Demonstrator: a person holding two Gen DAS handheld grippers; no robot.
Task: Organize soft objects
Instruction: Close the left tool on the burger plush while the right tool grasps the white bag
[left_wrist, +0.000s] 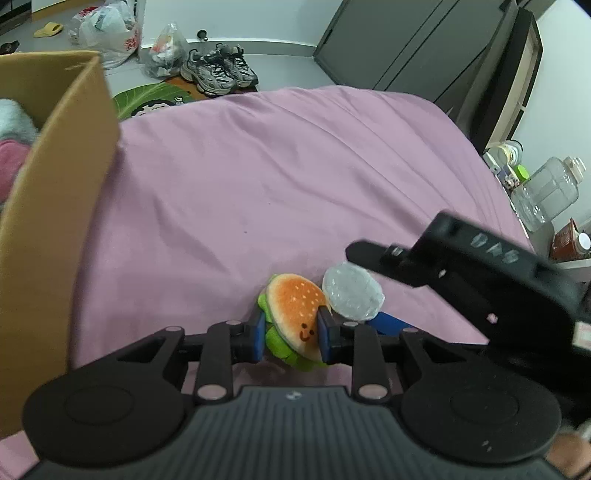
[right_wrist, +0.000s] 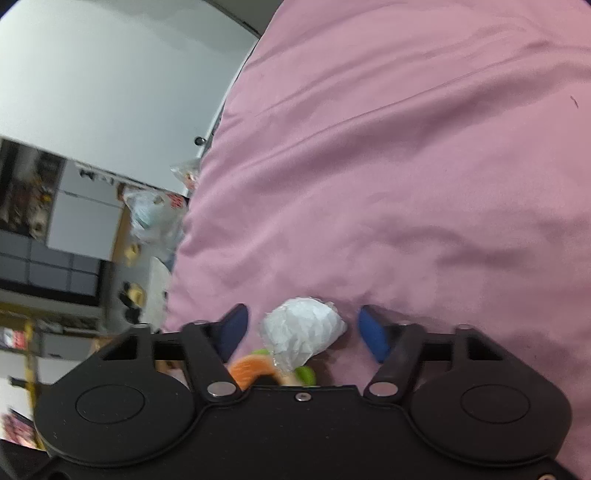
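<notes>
A small burger plush (left_wrist: 295, 306) with an orange bun, green lettuce and a smiley face lies on the pink bed sheet (left_wrist: 277, 177). My left gripper (left_wrist: 293, 338) is shut on it, a blue pad pressed against each side. Right beside it rests a white crinkly ball (left_wrist: 351, 295). In the right wrist view this ball (right_wrist: 301, 332) sits between the blue pads of my right gripper (right_wrist: 303, 332), with a gap on both sides, so the gripper is open. The burger plush (right_wrist: 251, 369) shows just below the ball. The right gripper's black body (left_wrist: 480, 288) reaches in from the right.
An open cardboard box (left_wrist: 55, 192) stands at the left on the bed, with pink and white soft things inside. Shoes (left_wrist: 218, 70) and plastic bags (left_wrist: 107, 29) lie on the floor beyond the bed. Jars (left_wrist: 550, 192) crowd a stand on the right.
</notes>
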